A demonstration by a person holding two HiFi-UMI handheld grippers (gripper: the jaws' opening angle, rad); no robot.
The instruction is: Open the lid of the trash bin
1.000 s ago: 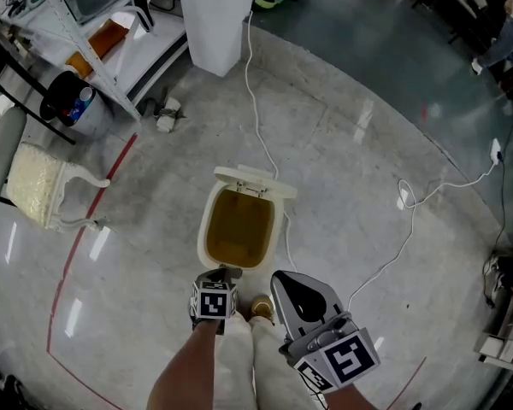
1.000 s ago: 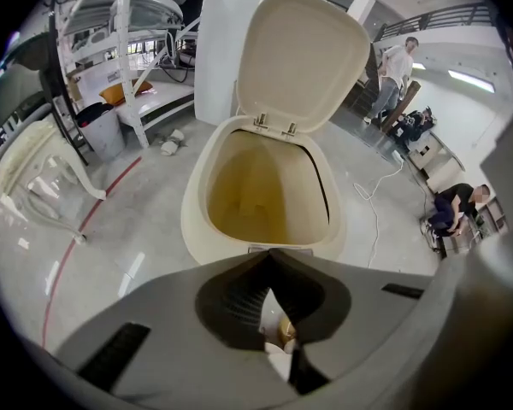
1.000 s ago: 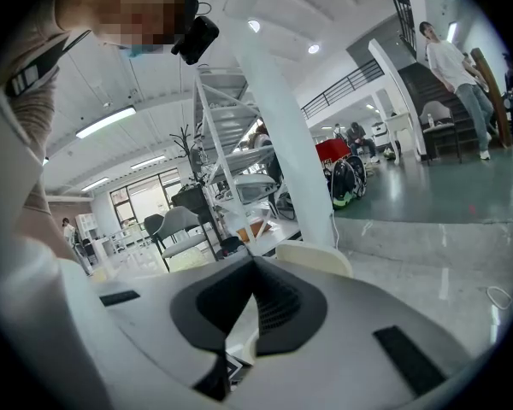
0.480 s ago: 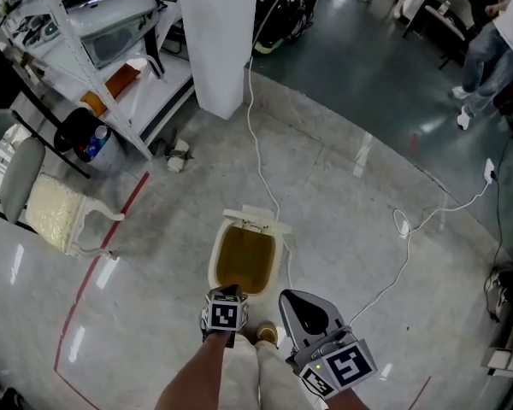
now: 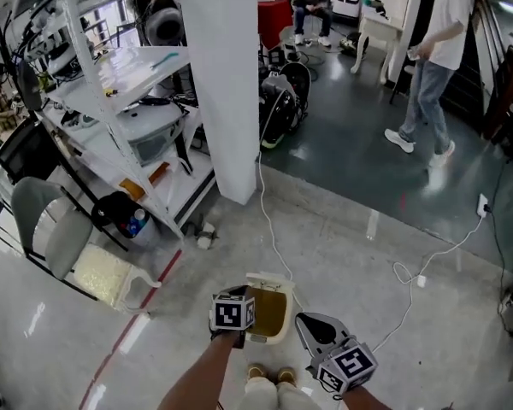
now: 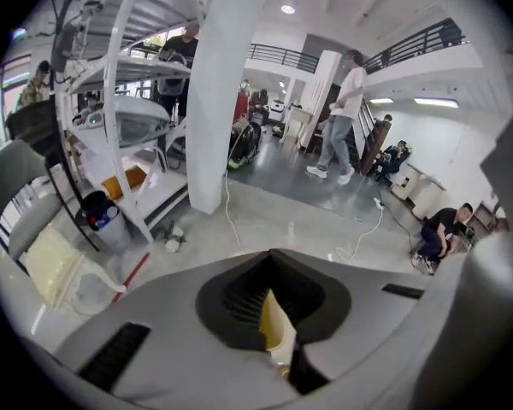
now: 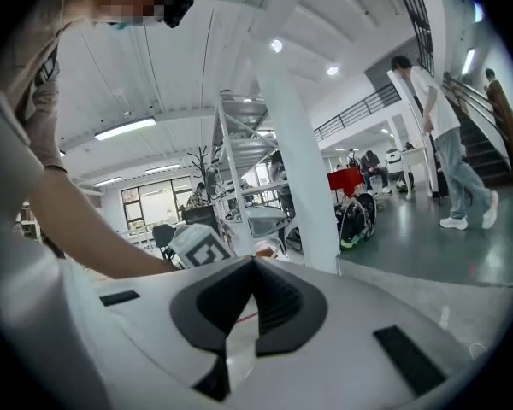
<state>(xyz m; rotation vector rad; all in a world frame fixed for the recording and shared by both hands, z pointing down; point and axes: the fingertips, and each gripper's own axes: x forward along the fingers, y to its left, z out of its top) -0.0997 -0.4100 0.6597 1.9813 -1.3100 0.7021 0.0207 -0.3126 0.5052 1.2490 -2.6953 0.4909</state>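
Note:
The cream trash bin (image 5: 268, 314) stands on the grey floor just ahead of my feet, its lid (image 5: 269, 281) tipped up at the far rim and the brownish inside showing. My left gripper (image 5: 232, 301) hangs over the bin's near left rim, jaws closed together; in the left gripper view a sliver of the cream bin (image 6: 274, 326) shows through the slit. To the right of the bin and apart from it, my right gripper (image 5: 305, 320) is shut and holds nothing. Its own view shows the left gripper's marker cube (image 7: 198, 244) past its closed jaws.
A white pillar (image 5: 227, 84) rises behind the bin, with a white cable (image 5: 269, 220) running along the floor from it. A metal shelf rack (image 5: 111, 84) and a cushioned chair (image 5: 77, 254) stand at the left. A person (image 5: 432, 58) walks at the far right.
The head view has tilted up, so the bin and both grippers sit lower and smaller in the picture. The lid stays up. Both grippers keep their places by the bin.

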